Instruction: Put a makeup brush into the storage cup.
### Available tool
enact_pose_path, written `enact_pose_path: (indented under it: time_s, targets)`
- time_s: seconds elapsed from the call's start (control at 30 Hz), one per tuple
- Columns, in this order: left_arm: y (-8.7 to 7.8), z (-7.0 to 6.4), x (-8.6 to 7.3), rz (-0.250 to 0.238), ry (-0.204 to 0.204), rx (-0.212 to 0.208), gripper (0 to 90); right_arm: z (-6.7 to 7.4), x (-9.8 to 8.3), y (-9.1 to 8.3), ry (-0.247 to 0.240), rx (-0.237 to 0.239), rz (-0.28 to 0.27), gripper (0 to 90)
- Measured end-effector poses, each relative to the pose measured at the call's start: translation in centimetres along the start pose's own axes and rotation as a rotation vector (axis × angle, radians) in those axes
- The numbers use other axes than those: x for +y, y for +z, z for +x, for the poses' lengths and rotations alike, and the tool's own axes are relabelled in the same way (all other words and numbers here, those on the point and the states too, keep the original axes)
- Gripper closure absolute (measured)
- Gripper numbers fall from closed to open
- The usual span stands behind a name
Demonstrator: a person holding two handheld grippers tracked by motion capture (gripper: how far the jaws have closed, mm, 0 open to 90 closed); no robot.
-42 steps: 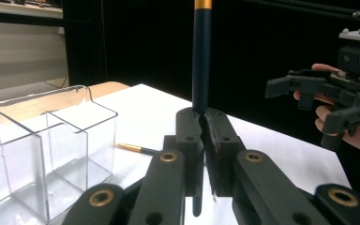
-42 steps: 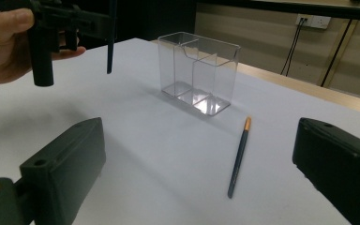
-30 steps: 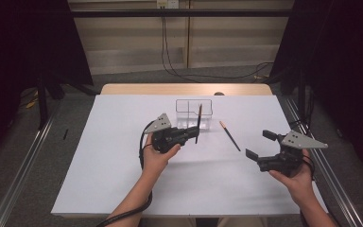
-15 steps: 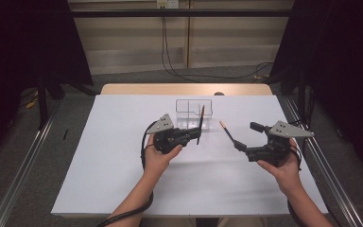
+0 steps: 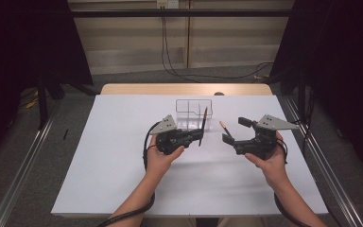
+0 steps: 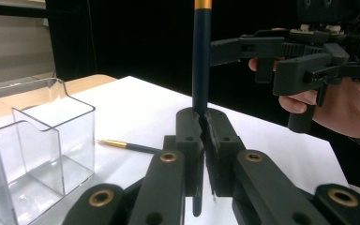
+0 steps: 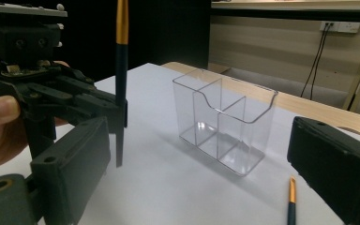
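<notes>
The pen holder [image 7: 225,126] is clear, glossy plastic with smooth walls and a moulded divider; reflections show on its floor. The held pen [image 6: 200,56] has a dark, smooth barrel with a satin sheen and a gold metallic band near its upper end. The second pen [image 6: 129,146], lying on the sheet, has the same dark barrel and gold metallic tip. The left gripper [image 6: 201,124] is matt black plastic with brass-coloured metal pivot bushings. The right gripper [image 5: 231,131] is matt black plastic with a flat matt grey plate. The table cover [image 5: 123,179] is smooth, matt white sheet; the table edge [image 5: 184,89] is light wood.
</notes>
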State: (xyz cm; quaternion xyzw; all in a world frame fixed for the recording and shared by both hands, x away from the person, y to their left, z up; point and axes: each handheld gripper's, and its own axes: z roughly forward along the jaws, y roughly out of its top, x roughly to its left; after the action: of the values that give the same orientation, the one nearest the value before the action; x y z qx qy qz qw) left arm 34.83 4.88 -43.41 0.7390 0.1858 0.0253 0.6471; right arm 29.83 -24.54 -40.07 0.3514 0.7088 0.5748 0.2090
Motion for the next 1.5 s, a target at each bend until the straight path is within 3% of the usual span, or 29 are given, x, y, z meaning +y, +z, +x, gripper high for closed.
enact_pose_path:
  time_s: [0.23, 0.5, 0.8, 1.03, 1.5]
  targets:
    - [0.4, -0.2, -0.2, 0.013, 0.005, -0.012, 85.1, 0.6, 0.6, 1.1, -0.002, 0.017, -0.001, 7.3]
    - [0.6, -0.2, -0.2, 0.013, 0.003, -0.015, 85.1, 1.0, 1.2, 2.2, 0.007, 0.045, -0.016, 15.3]
    - [0.7, -0.1, -0.4, 0.019, 0.002, -0.016, 85.1, 1.8, 1.8, 3.2, 0.018, 0.079, -0.038, 35.8]
    - [0.7, -0.1, -0.4, 0.015, 0.001, -0.021, 85.1, 1.8, 1.9, 3.7, 0.042, 0.123, -0.042, 58.8]
    - [0.8, -0.3, -0.3, 0.004, -0.004, -0.017, 85.0, 2.1, 1.7, 4.3, 0.078, 0.163, -0.027, 78.5]
